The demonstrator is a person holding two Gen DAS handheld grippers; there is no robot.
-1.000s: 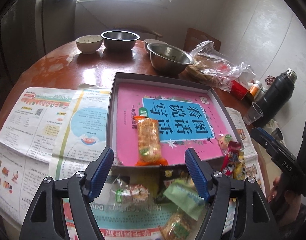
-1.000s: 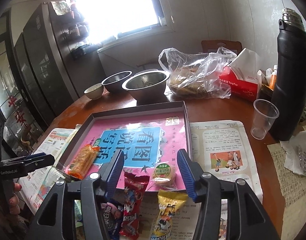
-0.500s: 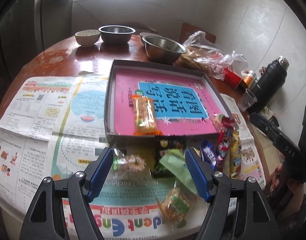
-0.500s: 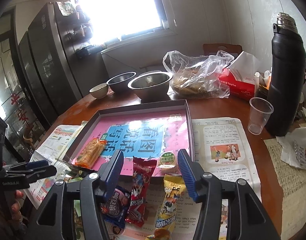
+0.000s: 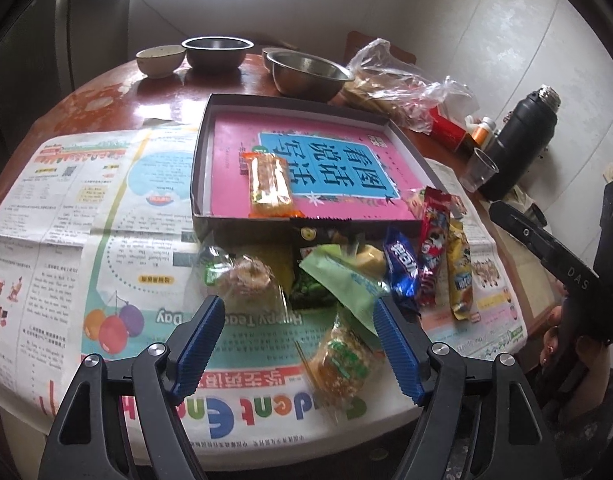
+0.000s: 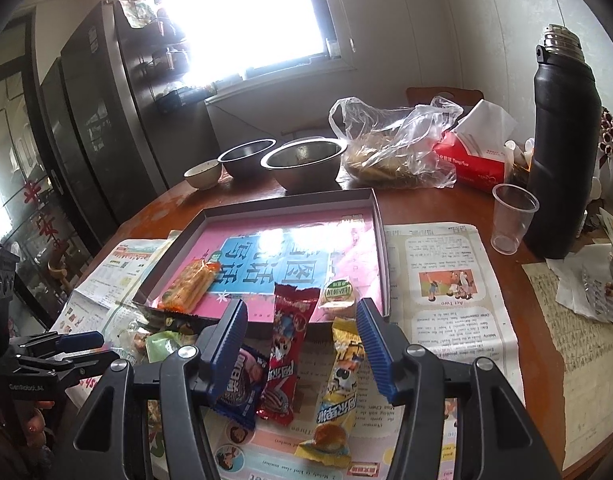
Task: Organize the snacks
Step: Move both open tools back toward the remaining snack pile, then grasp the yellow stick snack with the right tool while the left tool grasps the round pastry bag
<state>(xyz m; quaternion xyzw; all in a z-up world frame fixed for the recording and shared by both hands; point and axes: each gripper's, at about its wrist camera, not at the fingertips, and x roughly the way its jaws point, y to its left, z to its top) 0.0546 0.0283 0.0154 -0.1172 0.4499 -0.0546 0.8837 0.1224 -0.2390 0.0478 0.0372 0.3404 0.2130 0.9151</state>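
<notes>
A shallow grey tray (image 5: 199,160) lined with a pink and blue cover holds an orange cracker bar (image 5: 268,184). In front of it on newspaper lie loose snacks: a round cake in clear wrap (image 5: 248,280), a green packet (image 5: 346,280), a blue packet (image 5: 404,268), a red packet (image 5: 434,240), a yellow packet (image 5: 458,264) and a green-labelled cracker pack (image 5: 342,360). My left gripper (image 5: 298,308) hovers over this pile, its jaws opening, gripping nothing. My right gripper (image 6: 302,306) stands open above the red packet (image 6: 286,348), between the blue packet (image 6: 242,380) and yellow packet (image 6: 340,372).
Two steel bowls (image 5: 310,76) (image 5: 216,50) and a ceramic bowl (image 5: 160,58) stand behind the tray. A plastic bag (image 6: 398,148), red tissue pack (image 6: 474,156), plastic cup (image 6: 510,220) and black flask (image 6: 564,152) crowd the right. Newspaper (image 5: 66,200) covers the left.
Both grippers have drawn back from the tray toward the table's near edge, so the loose snacks now lie under and ahead of them. Nothing was picked up.
</notes>
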